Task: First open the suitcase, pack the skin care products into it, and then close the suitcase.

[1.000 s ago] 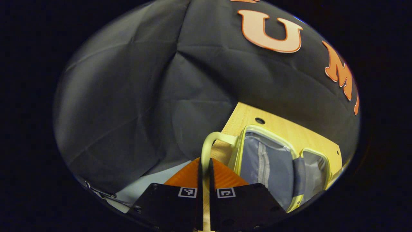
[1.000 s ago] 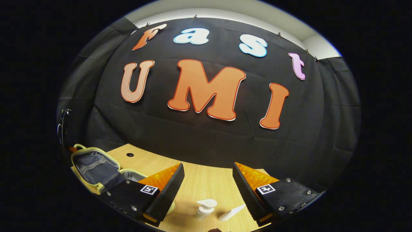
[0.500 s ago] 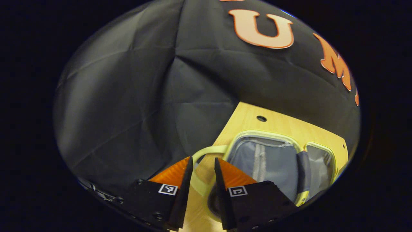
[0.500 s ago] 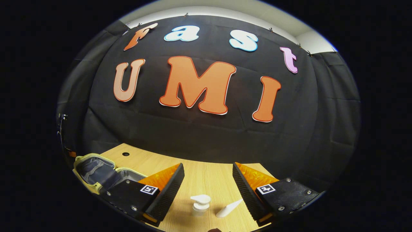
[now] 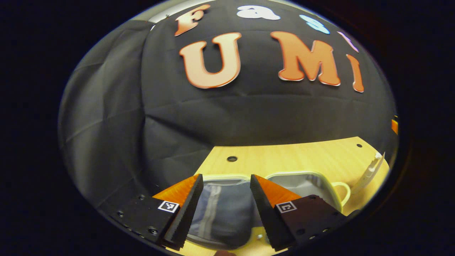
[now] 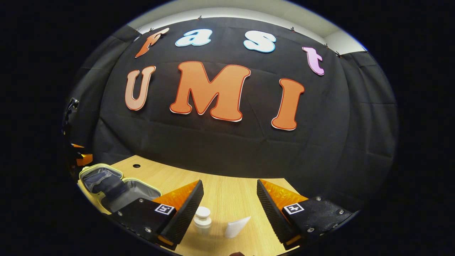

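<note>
while over the open suitcase (image 5: 227, 209), both grippers' jaws wide apart, empty.

My left camera sits low over the table (image 5: 284, 156), close above the open suitcase (image 5: 227, 213), looking forward between my parted left fingers (image 5: 185, 206) toward the back wall; the case lies right beneath it. My right camera rides farther right, low above the same table (image 6: 227, 192), facing the wall squarely, with a bottle (image 6: 202, 220) and a tube (image 6: 236, 227) near, between my spread right fingers (image 6: 185, 209). The suitcase (image 6: 113, 185) lies off to its left, farther away. Both views share suitcase, tabletop with its round hole (image 5: 232, 158) (image 6: 136, 165), and wall.
</note>
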`<state>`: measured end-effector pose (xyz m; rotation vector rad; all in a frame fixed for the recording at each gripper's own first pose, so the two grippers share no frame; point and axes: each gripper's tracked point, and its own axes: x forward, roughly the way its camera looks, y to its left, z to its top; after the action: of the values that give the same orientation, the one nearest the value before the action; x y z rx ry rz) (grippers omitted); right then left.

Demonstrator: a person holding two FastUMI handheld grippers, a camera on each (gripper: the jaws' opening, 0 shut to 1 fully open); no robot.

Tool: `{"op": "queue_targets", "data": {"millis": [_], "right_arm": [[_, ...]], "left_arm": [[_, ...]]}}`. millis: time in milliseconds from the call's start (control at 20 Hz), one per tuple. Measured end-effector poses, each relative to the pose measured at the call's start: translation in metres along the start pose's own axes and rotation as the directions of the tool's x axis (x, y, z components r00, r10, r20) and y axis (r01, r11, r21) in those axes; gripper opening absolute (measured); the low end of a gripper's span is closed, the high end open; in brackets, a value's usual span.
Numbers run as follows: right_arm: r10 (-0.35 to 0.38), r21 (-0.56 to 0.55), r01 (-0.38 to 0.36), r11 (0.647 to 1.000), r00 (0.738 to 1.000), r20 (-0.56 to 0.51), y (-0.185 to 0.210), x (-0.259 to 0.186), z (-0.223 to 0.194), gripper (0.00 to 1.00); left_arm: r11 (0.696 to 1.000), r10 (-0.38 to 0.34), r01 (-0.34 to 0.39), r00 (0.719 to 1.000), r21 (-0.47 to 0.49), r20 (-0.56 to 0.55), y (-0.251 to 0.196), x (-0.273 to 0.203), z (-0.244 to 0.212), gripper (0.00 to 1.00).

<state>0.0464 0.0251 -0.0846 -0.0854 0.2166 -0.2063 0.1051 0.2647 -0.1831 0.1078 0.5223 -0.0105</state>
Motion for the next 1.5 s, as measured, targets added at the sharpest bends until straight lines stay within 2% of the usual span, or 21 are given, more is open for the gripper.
{"op": "queue_targets", "data": {"millis": [150,300,500,750,1050,1250,1500], "right_arm": [[0.02,0.001,-0.019,1.0,1.0,-0.016,-0.016,-0.003,-0.014,0.96],[0.034,0.017,-0.033,0.999,0.998,-0.052,-0.032,-0.005,-0.035,0.96],[0.068,0.006,-0.068,0.998,0.993,-0.096,-0.041,-0.004,-0.06,0.96],[0.123,0.005,-0.124,0.992,0.981,-0.15,-0.042,-0.001,-0.092,0.96],[0.193,-0.008,-0.2,0.98,0.955,-0.225,-0.033,0.012,-0.141,0.96],[0.221,-0.017,-0.234,0.972,0.937,-0.271,-0.029,0.024,-0.171,0.96],[0.252,-0.023,-0.273,0.962,0.914,-0.317,-0.025,0.034,-0.204,0.96]], "left_arm": [[0.997,-0.072,0.07,0.997,0.037,0.037,-0.065,-0.005,0.02,0.98],[0.986,-0.161,0.158,0.985,0.057,0.059,-0.127,-0.014,0.031,0.98],[0.958,-0.278,0.27,0.957,0.099,0.086,-0.206,-0.028,0.034,0.98],[0.926,-0.367,0.357,0.927,0.122,0.073,-0.275,-0.04,0.025,0.98],[0.86,-0.492,0.489,0.87,0.144,-0.011,-0.351,-0.041,-0.021,0.99],[0.822,-0.543,0.548,0.836,0.154,-0.078,-0.388,-0.034,-0.064,0.99],[0.807,-0.571,0.584,0.81,0.091,-0.136,-0.417,-0.008,-0.098,0.99]]}}
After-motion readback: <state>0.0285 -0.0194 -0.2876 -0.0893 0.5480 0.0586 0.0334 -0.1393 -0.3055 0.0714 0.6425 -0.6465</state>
